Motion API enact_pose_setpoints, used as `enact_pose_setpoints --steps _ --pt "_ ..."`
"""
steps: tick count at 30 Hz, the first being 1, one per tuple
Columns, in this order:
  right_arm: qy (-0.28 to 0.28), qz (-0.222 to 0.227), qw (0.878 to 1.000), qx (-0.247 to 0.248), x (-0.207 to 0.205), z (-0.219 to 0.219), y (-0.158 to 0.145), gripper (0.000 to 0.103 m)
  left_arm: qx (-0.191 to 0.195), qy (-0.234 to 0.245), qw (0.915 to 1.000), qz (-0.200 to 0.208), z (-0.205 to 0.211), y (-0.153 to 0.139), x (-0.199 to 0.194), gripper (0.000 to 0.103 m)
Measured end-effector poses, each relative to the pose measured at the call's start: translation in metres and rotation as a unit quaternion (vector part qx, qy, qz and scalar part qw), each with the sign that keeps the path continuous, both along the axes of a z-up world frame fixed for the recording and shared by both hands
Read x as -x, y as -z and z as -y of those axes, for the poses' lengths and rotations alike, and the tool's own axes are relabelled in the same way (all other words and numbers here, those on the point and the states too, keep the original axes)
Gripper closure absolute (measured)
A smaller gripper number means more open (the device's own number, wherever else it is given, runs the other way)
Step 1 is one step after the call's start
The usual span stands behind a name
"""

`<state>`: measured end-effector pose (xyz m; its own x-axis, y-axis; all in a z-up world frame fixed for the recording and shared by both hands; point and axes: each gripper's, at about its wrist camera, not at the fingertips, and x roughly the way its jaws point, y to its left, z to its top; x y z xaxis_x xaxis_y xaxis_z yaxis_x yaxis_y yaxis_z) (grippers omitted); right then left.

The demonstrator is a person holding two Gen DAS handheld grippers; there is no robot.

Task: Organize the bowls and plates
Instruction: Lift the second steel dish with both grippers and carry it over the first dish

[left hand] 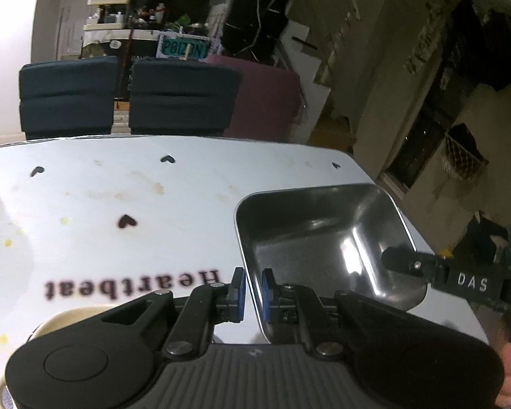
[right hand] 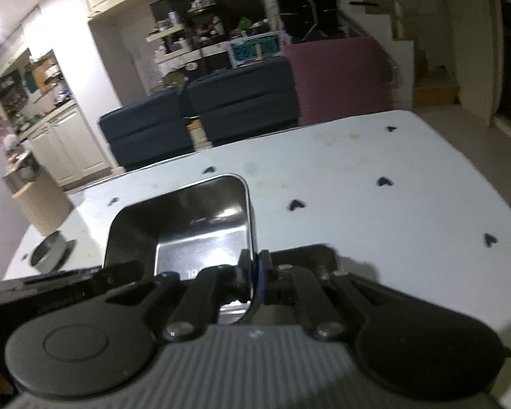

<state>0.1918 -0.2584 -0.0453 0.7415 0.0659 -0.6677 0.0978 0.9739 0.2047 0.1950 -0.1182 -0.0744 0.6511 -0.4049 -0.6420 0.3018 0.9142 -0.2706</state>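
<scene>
A rectangular steel tray [left hand: 323,235] hangs over the white tablecloth [left hand: 119,187], held from both sides. My left gripper [left hand: 252,293] is shut on the tray's left rim, with one blue pad on each side of the wall. My right gripper [right hand: 255,272] is shut on the opposite rim of the steel tray [right hand: 187,225]. The right gripper's black fingers [left hand: 402,260] show at the tray's right edge in the left wrist view. The left gripper's dark body [right hand: 85,279] shows at the tray's left in the right wrist view. The tray is empty, and its shadow falls on the cloth beside it.
A cream dish [left hand: 68,317] lies on the cloth, partly hidden under my left gripper. A small round steel bowl [right hand: 49,252] stands near the table's left edge. Dark blue chairs [left hand: 119,99] line the far side. The cloth [right hand: 391,187] carries black hearts and the word "Heartbeat".
</scene>
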Motion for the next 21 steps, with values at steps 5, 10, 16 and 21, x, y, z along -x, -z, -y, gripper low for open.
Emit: enact_pose_setpoints --steps 5,10,16,21 --pt "0.012 -0.01 1.0 0.012 0.001 0.008 0.005 0.098 -0.005 0.011 0.9998 -0.013 0.014 0.012 -0.008 0.093" --pt "0.021 -0.02 0.999 0.027 0.004 0.011 0.01 0.097 -0.018 0.027 0.9991 -0.027 0.03 0.024 -0.017 0.093" --pt "0.025 -0.035 0.998 0.053 0.002 0.016 0.016 0.096 -0.042 0.038 0.9975 -0.041 0.044 0.038 -0.026 0.092" --pt "0.022 -0.05 0.996 0.067 -0.001 0.016 0.024 0.096 -0.056 0.048 0.996 -0.05 0.049 0.047 -0.029 0.091"
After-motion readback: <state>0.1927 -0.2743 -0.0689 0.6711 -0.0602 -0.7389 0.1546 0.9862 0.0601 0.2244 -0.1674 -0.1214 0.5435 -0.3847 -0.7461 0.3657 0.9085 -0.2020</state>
